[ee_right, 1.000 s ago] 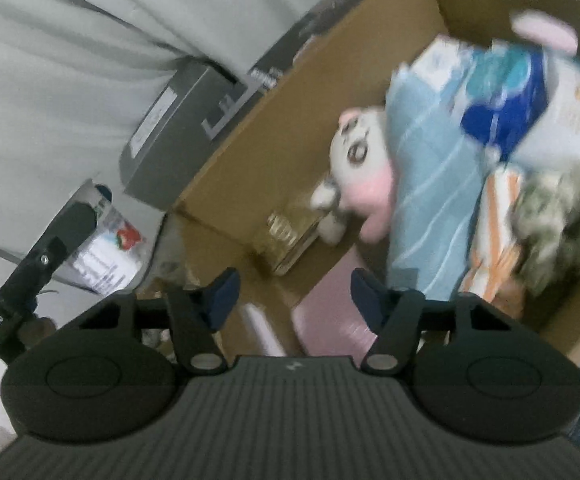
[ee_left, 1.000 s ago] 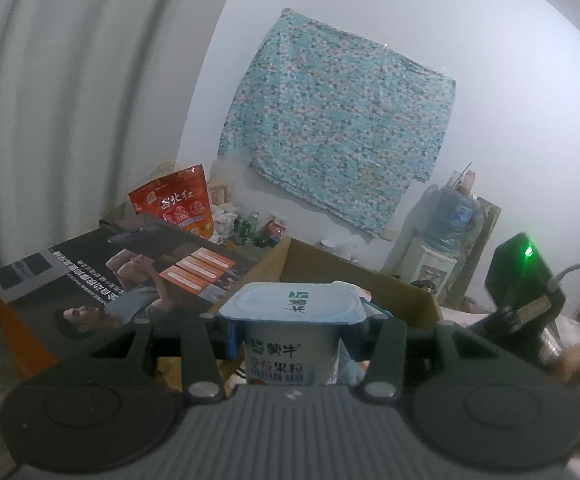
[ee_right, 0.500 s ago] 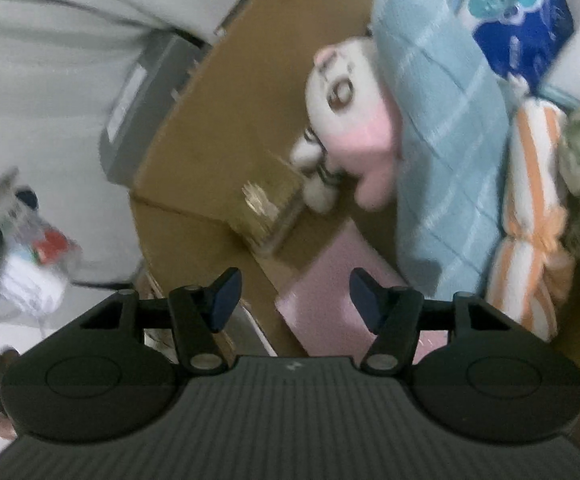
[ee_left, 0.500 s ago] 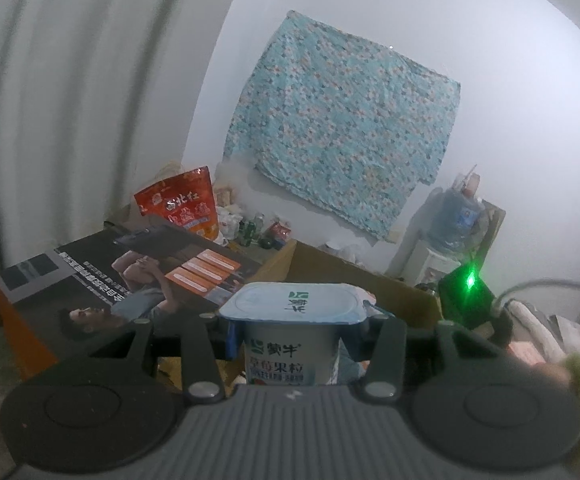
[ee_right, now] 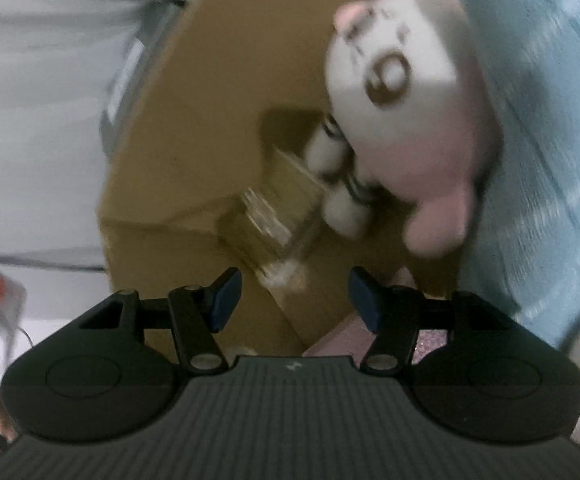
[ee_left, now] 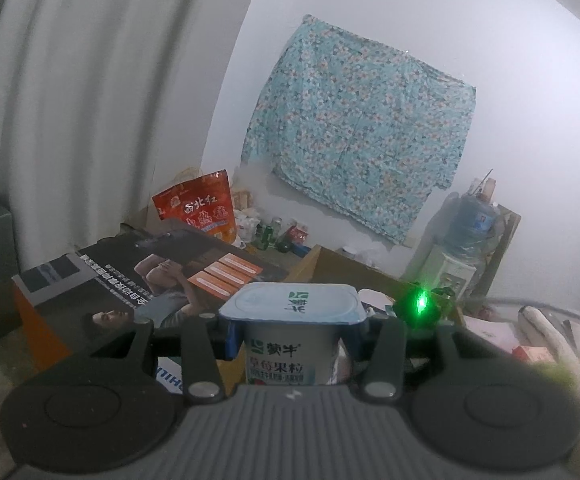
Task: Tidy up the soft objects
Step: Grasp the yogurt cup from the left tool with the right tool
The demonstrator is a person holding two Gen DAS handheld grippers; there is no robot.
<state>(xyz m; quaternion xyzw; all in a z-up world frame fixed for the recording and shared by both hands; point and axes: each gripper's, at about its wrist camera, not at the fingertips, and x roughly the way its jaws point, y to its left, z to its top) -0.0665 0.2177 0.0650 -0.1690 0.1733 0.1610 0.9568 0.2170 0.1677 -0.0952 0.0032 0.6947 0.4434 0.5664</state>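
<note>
Your right gripper (ee_right: 294,294), jaws spread and empty, hangs over the cardboard box (ee_right: 209,128), where a pink-and-white plush toy (ee_right: 410,120) lies against a blue towel (ee_right: 550,160). Your left gripper (ee_left: 296,328) pinches a yogurt cup (ee_left: 290,344), clear of the box.

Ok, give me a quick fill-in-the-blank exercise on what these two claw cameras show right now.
1. The left claw is shut on a ____ cup.
2. The right claw holds ____.
3. The plush toy lies inside a ____ box.
4. A floral cloth hangs on the ____.

Missing words: yogurt; nothing; cardboard; wall
</note>
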